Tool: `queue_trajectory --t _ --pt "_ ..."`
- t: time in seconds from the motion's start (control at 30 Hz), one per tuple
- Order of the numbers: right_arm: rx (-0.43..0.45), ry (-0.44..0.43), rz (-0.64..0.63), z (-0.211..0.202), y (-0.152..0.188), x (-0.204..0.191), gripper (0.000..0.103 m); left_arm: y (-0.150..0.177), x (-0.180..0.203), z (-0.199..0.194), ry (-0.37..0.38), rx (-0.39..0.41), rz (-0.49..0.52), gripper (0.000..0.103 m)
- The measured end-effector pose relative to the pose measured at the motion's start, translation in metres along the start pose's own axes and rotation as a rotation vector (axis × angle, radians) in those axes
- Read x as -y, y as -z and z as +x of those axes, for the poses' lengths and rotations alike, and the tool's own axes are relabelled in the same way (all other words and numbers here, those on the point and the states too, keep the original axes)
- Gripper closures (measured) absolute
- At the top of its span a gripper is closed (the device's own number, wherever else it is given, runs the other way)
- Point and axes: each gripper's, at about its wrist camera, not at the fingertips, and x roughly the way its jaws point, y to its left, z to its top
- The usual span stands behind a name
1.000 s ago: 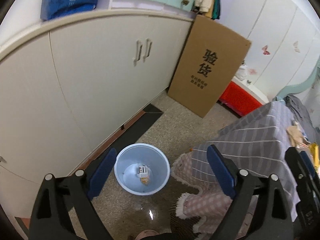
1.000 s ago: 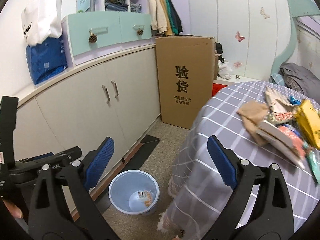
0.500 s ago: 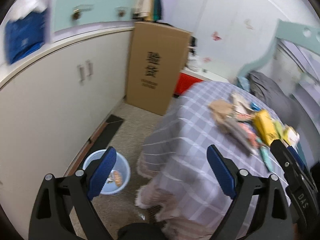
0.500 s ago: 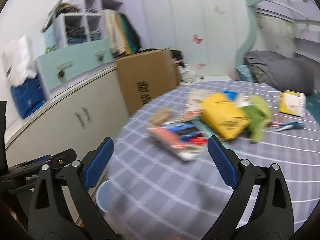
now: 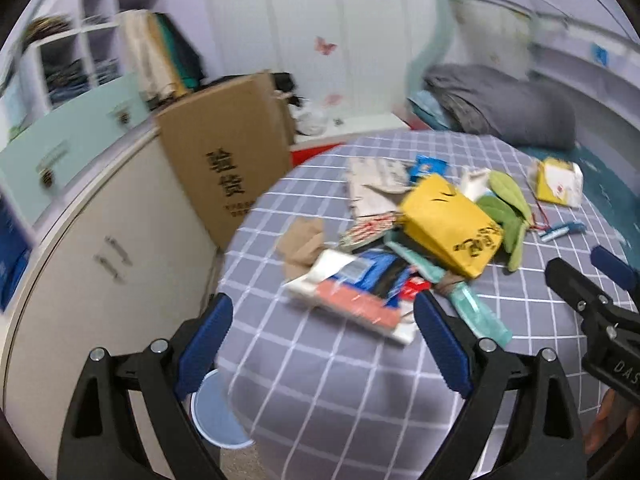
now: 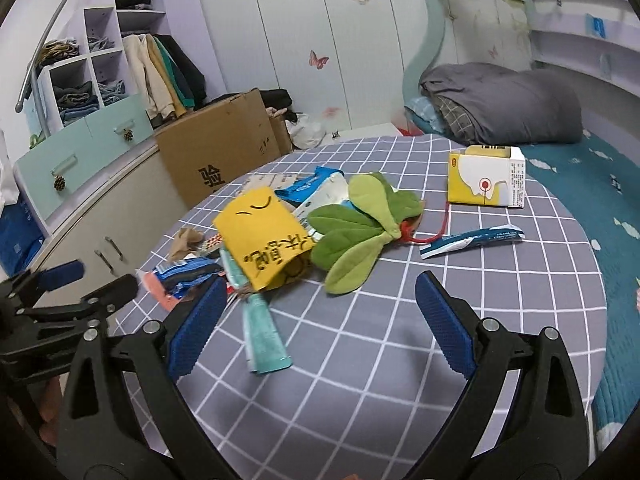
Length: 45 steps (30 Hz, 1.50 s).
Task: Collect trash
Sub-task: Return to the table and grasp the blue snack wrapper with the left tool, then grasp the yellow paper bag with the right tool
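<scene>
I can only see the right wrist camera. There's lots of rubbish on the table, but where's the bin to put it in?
Observer: The left wrist view shows the pale blue bin on the floor, partly tucked under the table's edge on the side facing the white cupboard.
Child: Is the left gripper holding anything?
Observer: No. The left gripper is open, with nothing between its fingers.
Child: What's the red and white thing half hidden at the left of my picture?
Observer: A flat white and red packet, lying at the edge of the pile nearest the left gripper.
</scene>
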Motion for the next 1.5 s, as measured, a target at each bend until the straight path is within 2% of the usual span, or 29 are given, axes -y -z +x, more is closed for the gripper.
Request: queue_trajectory --t 0.3,0.33,0.37,0.43,0.47,0.63,0.8,0.87,0.97,1.17,1.23,1.27,1.37,1.5 --pt "-0.029 -0.011 -0.008 0.018 -0.009 0.011 0.01 -0.012 0.019 0.057 0.039 -0.106 0.101 0.013" --pt "-0.031 -0.011 -0.013 0.02 -0.011 0.011 0.01 -0.012 0.02 0.06 0.05 -0.114 0.108 0.017" --pt "-0.032 -0.012 -0.019 0.023 -0.013 0.011 0.01 -0.012 0.022 0.064 0.053 -0.122 0.118 0.029" --pt "-0.036 -0.013 -0.03 0.026 -0.016 0.01 0.01 -0.013 0.024 0.069 0.07 -0.14 0.127 0.043" --pt "-0.039 -0.014 -0.037 0.028 -0.017 0.009 0.01 -0.014 0.023 0.071 0.075 -0.14 0.122 0.046" --pt "-0.057 -0.021 -0.119 0.037 -0.027 -0.006 0.01 -0.019 0.012 0.065 0.114 -0.098 0.056 0.059" --pt "-0.076 -0.048 -0.235 0.048 -0.037 -0.027 0.01 -0.02 -0.011 0.047 0.131 -0.032 -0.056 0.06" --pt "-0.103 -0.07 -0.269 0.057 -0.042 -0.035 0.01 -0.023 -0.021 0.04 0.11 0.0 -0.1 0.06" --pt "-0.144 -0.106 -0.312 0.073 -0.049 -0.048 0.01 -0.025 -0.033 0.029 0.121 0.036 -0.154 0.06" --pt "-0.253 -0.11 -0.375 0.112 -0.054 -0.065 0.01 -0.027 -0.045 0.021 0.106 0.055 -0.179 0.06" --pt "-0.291 -0.099 -0.384 0.122 -0.051 -0.066 0.016 -0.025 -0.049 0.019 0.117 0.056 -0.188 0.06" --pt "-0.301 -0.088 -0.394 0.124 -0.049 -0.066 0.038 -0.024 -0.051 0.018 0.121 0.057 -0.192 0.06" --pt "-0.297 -0.076 -0.396 0.118 -0.047 -0.065 0.047 -0.022 -0.055 0.013 0.141 0.064 -0.2 0.06" --pt "-0.224 -0.072 -0.363 0.092 -0.057 -0.062 0.049 -0.018 -0.06 0.005 0.163 0.082 -0.209 0.06"
